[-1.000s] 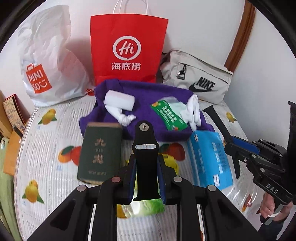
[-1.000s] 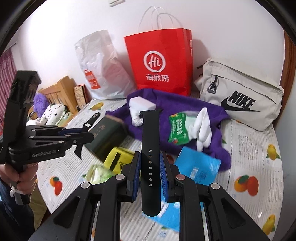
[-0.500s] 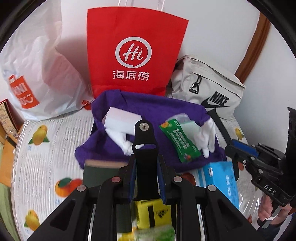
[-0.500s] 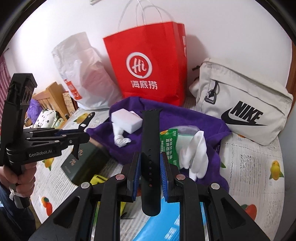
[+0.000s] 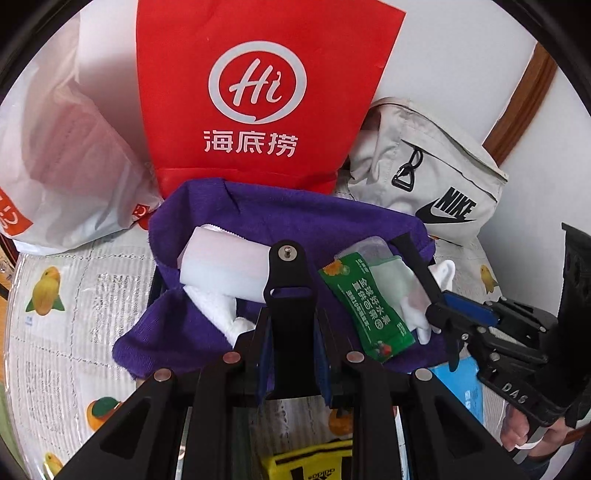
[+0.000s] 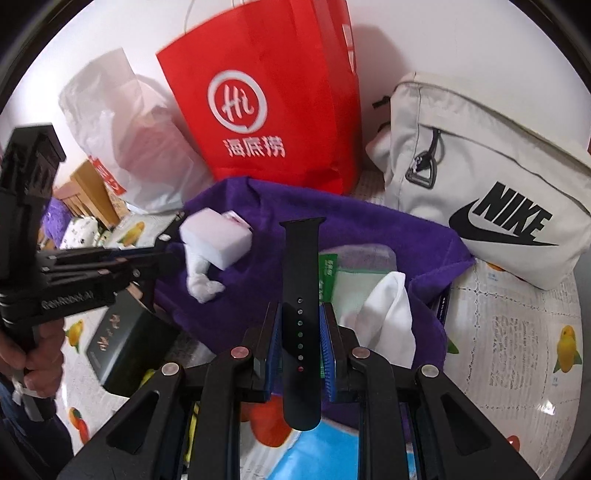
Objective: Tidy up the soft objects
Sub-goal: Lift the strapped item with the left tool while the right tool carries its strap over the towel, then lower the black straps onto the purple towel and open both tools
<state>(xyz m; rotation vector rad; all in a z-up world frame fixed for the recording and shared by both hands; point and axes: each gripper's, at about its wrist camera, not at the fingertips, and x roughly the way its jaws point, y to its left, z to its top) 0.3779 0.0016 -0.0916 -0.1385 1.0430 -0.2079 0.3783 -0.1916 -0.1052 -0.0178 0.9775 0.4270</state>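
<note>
Short black strap half with pin stud (image 5: pixel 287 291): upright, clamped edge-on above the purple towel (image 5: pixel 207 332). Long black perforated strap half (image 6: pixel 300 314): upright, clamped likewise above the same towel.

Bags, box and printed cover at the back and edges of the work surface.

A red paper bag (image 5: pixel 266 96) with a white "Hi" logo stands upright against the white wall (image 6: pixel 461 33); a crumpled white plastic bag (image 5: pixel 62 155) with an orange label sits just beside it on one side, and a beige Nike pouch (image 6: pixel 480 177) with a black zip pull leans on the other. All rest on a white cover (image 6: pixel 517 325) printed with text blocks and fruit. A dark green box (image 6: pixel 125 343) with gold characters lies on the cover near its edge. Wooden furniture (image 6: pixel 88 192) stands beyond, and a brown wooden trim (image 5: pixel 524 107) runs up the wall.
</note>
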